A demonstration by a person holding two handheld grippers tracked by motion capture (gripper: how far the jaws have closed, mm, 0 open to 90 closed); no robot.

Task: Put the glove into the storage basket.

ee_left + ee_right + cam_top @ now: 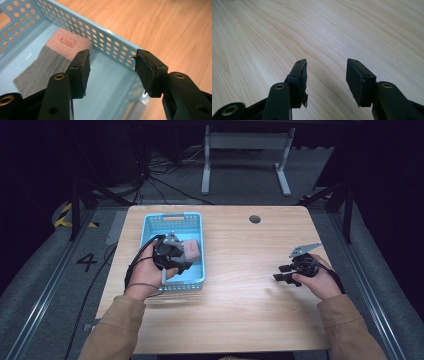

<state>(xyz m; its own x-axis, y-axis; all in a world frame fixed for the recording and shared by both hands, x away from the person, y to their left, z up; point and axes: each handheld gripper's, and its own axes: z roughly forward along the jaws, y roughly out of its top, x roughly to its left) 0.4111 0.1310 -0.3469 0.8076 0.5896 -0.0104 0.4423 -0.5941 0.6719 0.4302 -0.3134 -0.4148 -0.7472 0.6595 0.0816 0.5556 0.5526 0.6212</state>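
Overhead, I saw one wooden table (240, 285) on grey floor, one blue basket (150, 222), two grippers | left gripper (112, 72): jaws apart, empty, one grey-pink cloth (50, 62) lay in the basket | right gripper (325, 80): jaws apart over bare wood.

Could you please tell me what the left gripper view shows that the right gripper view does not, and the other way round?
The left gripper view shows the light blue perforated basket and, lying flat on its floor, a knitted cloth, grey with a pink end, beyond the open left gripper. The right gripper view shows the open right gripper with nothing between its jaws. Both show the bare wooden table.
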